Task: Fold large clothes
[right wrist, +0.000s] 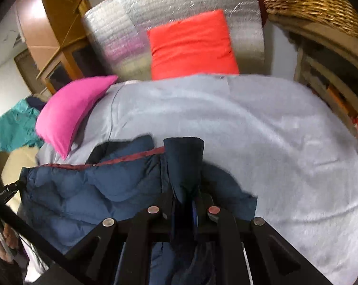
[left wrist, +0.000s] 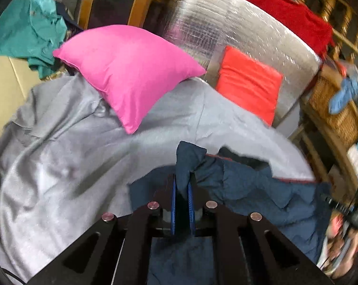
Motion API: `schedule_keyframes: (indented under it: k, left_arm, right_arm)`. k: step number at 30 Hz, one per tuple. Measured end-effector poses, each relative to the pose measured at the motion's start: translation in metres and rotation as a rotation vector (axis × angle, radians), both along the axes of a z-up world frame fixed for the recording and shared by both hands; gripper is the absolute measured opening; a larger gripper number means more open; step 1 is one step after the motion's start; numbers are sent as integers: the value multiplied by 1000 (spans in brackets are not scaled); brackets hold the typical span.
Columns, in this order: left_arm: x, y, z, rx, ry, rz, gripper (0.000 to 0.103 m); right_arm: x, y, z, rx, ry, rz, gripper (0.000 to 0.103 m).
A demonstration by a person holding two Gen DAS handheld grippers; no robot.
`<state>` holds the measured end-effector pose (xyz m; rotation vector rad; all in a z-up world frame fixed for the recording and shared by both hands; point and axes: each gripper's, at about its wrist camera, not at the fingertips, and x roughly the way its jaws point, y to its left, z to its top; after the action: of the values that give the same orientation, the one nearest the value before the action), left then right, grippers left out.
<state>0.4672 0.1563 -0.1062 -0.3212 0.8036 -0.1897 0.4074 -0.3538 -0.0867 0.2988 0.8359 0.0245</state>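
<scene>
Left wrist view: the left tongs (left wrist: 181, 187) pinch a flap of the navy quilted puffer jacket with dark red trim (left wrist: 262, 190), probably holding one edge taut for a fold over the grey fleece blanket on the bed (left wrist: 60, 166). Only here the teal shirt (left wrist: 24, 30) shows in full, far left.

Right wrist view: the right tongs (right wrist: 187, 190) clamp another jacket flap (right wrist: 183, 161); only this one shows the wicker basket (right wrist: 309, 2) up close.
</scene>
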Motion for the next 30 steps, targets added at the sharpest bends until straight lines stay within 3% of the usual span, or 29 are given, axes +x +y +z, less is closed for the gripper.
schedule_keyframes:
  k: [3,6,10,14,17,19,20,22,23,24,27,30]
  left_arm:
    - [34,-12,-3,5,15,8,10]
    - [58,-22,-16,43,16,19,10]
    - [93,-30,-71,95,156,48,10]
    - [99,-37,-94,145,193,46,10]
    - [97,-43,-99,182,193,70,17]
    - [95,-38,-94,142,191,79,17]
    - [92,-34,-88,114,184,91,22]
    - [77,-16,-72,64,137,137,43]
    - [71,-8,-67,55,122,162,70]
    - [56,2,-57,52,97,215,81]
    - [22,15,-49,89,73,201,81]
    - [-10,25,-57,92,89,177,81]
  right_arm:
    - [22,-13,0,24,-14,-31,11]
    - [46,-16,-10,-14,5,-33,11]
    - [78,-16,-46,-47,77,-31,11]
    - [93,-7,-84,-77,149,-27,12]
    - [93,-9,-91,-91,160,-45,24]
    - [91,-16,-86,-58,159,-58,27]
    - [86,-19,-80,-12,159,-67,31]
    - [73,-27,-65,100,117,-64,56]
    - [60,-31,-54,152,85,-71,77]
    - [46,-33,-41,180,51,-75,78]
    - [13,-27,-21,163,22,-34,78]
    - [-26,-22,-28,130,74,-20,78]
